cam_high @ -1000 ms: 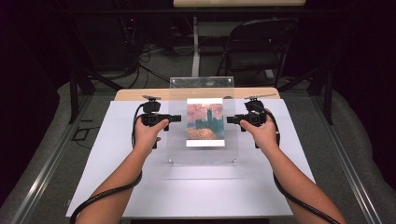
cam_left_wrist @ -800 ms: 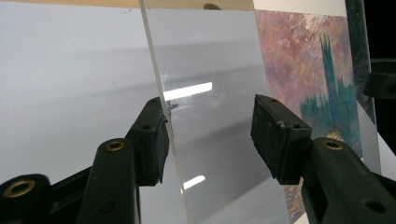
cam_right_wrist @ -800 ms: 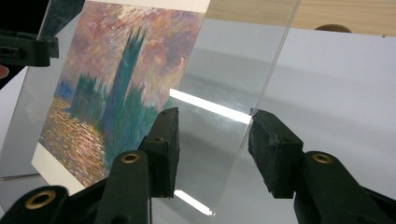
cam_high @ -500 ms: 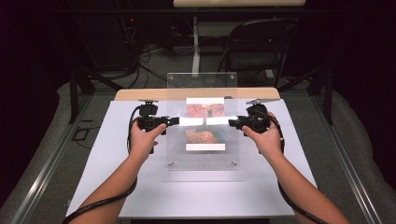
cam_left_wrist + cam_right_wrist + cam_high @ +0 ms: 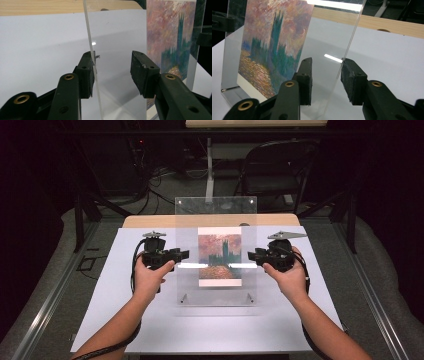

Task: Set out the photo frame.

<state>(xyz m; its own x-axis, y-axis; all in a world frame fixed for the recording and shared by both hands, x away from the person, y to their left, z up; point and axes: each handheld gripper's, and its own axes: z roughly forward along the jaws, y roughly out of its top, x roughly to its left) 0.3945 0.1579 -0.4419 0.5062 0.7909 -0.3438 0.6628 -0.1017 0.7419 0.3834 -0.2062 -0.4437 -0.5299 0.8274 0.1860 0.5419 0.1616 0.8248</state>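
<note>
On the white table (image 5: 125, 320), the clear acrylic panel (image 5: 216, 210) has risen upright over the print (image 5: 220, 254). At nine o'clock the left gripper (image 5: 184, 254), at three the right gripper (image 5: 252, 255), both spread around its edges, released—standing seems done.

Our forearms are bare, no sleeves. We carry two matte black grippers: the left gripper (image 5: 184, 254) and right gripper (image 5: 251, 256) each have brass-ringed screw holes along blocky jaws, a grey three-cornered top plate, and a trailing black cable.
</note>
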